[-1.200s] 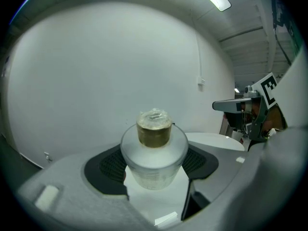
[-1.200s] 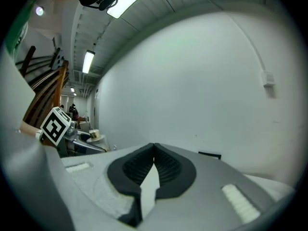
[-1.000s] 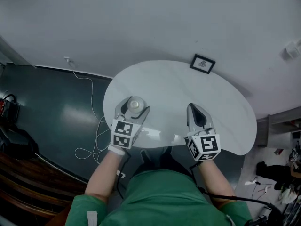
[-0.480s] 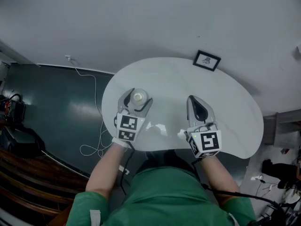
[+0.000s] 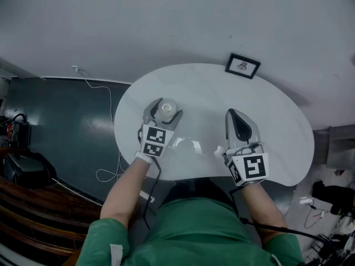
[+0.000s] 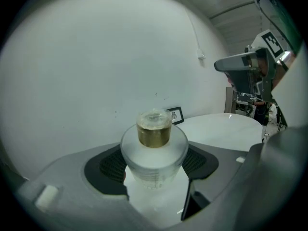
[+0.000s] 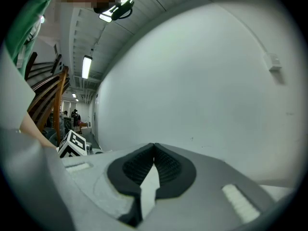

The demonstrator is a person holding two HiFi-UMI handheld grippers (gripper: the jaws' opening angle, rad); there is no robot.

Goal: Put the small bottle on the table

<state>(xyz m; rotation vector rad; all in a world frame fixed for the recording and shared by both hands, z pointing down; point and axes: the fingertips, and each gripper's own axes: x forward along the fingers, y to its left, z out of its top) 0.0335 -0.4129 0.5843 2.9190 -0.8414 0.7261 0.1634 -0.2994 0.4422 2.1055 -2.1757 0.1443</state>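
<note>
Left gripper (image 5: 164,110): jaws clamped on the small bottle (image 6: 154,143). Right gripper (image 5: 233,115): jaws together, empty. Left forearm (image 5: 126,188) and right forearm (image 5: 256,204) extend forward, grippers well apart.

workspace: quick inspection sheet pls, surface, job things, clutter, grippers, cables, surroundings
surface: white rounded table, mostly bare
job's things: small bottle, clear with a gold neck, upright over the table; contact with the table cannot be told
clutter: framed picture at the table's far edge
grippers: left gripper shut on the small bottle; right gripper shut, empty
cables: white cable on the floor; black cable lower right
surroundings: white wall, dark floor
</note>
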